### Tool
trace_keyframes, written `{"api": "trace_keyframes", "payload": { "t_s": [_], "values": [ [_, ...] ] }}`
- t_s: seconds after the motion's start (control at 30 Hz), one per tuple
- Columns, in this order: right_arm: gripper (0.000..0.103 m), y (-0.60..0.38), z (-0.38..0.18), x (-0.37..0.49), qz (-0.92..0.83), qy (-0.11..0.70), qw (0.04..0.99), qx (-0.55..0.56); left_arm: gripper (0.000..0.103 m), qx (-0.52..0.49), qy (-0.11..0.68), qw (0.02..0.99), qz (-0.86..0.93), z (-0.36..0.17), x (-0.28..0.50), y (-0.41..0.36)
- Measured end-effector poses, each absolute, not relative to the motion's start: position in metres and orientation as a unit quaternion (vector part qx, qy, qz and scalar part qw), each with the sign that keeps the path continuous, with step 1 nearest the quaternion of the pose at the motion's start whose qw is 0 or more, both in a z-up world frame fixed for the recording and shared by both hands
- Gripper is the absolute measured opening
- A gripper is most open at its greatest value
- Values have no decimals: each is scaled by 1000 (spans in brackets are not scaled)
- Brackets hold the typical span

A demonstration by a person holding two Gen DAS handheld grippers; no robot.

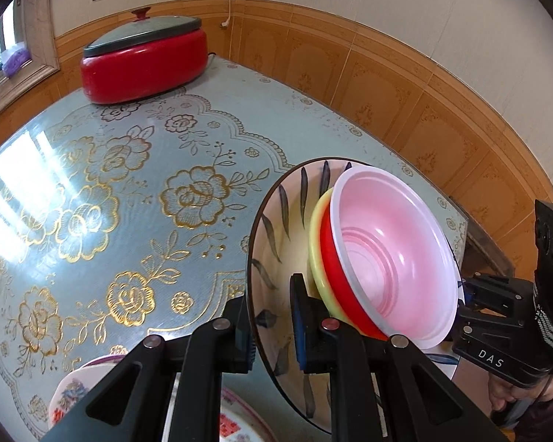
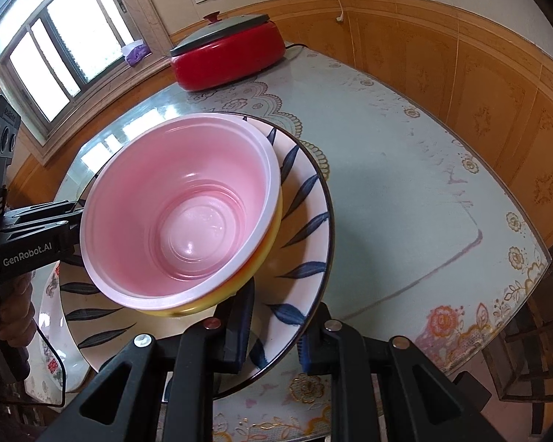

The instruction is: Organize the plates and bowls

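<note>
Plate carriage is in progress: both tongs pinch the rim of the leaf-pattern plate (image 2: pixel 306 221) from opposite sides, and the plate is held tilted above the tabletop (image 2: pixel 405 184). The left tongs (image 1: pixel 272 326) close one pad on the plate's upper face and one on its underside; the right tongs (image 2: pixel 276 335) grip the opposite rim the same way. Nested on the plate, off-centre toward the left tongs' side, sit the yellow bowl (image 1: pixel 319 243), the red bowl (image 1: pixel 335 272) inside it and the pink bowl (image 2: pixel 180 213) on top. In the left wrist view the plate face stands steeply, so the bowl stack leans against it and appears liable to slide. Relative to the plate, the red electric pot (image 2: pixel 228 55) stands well apart at the far side of the tabletop, and a floral plate (image 1: pixel 236 423) with a floral bowl (image 1: pixel 73 394) lies below the plate's near edge, beside the left tongs. The set-down turns on this relation: the floral plate lies under the left-hand rim, so the left hand is nearer to it. Levelling the plate first appears advisable.
</note>
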State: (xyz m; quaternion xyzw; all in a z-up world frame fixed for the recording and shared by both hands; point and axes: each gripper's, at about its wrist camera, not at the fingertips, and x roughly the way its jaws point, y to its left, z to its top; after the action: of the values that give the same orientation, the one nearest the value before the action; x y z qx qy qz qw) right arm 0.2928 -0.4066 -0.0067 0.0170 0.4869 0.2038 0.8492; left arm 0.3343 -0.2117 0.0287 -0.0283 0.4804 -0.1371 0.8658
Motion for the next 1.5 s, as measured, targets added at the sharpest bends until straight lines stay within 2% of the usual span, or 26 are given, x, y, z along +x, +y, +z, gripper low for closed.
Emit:
{"api": "trace_keyframes", "payload": {
  "t_s": [0.47, 1.5],
  "values": [
    [19, -369, 10, 271, 229, 482, 846, -1, 15, -40, 465, 877, -117, 45, 297, -171],
    [18, -267, 6, 197, 226, 497, 837, -24, 15, -58, 470, 871, -129, 21, 222, -70]
  ]
}}
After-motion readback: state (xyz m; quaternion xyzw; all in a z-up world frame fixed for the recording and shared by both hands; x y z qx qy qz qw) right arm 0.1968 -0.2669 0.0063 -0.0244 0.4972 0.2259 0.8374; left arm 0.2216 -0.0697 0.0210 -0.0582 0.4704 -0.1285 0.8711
